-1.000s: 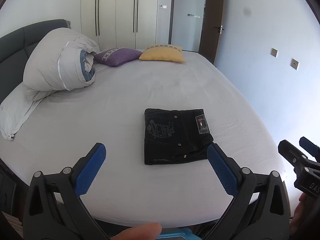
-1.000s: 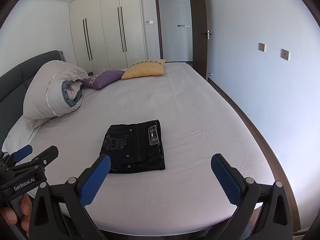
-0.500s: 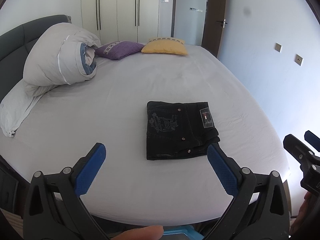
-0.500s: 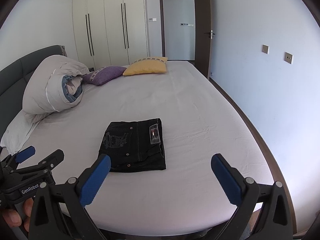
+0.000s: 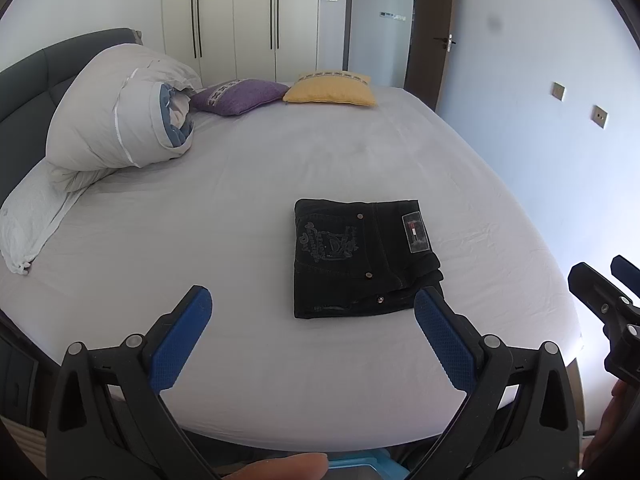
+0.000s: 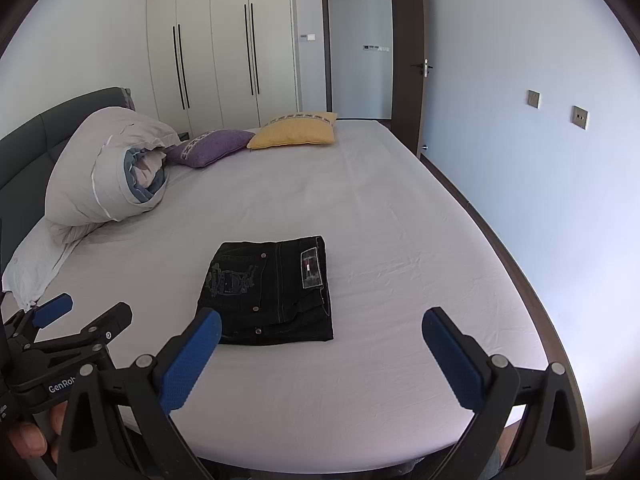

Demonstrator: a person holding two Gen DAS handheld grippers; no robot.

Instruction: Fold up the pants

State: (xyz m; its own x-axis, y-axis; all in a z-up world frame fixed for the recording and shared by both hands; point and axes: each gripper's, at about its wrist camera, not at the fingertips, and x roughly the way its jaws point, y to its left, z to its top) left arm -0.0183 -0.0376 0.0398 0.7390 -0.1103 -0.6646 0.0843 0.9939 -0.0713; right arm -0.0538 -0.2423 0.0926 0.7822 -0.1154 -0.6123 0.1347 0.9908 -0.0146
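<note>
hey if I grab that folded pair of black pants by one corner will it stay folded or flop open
The black pants would probably flop open: they look like denim stacked in loose layers, with nothing holding the folds. The layered edge nearest the left gripper already sits uneven, so it may peel apart first. Pushed across the smooth bedsheet, the bundle likely slides rather than rolls.

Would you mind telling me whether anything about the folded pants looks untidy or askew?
Slightly: on the pants, inner layers poke out unevenly at the near right corner. Otherwise they lie flat and squarely folded on the bed.
</note>
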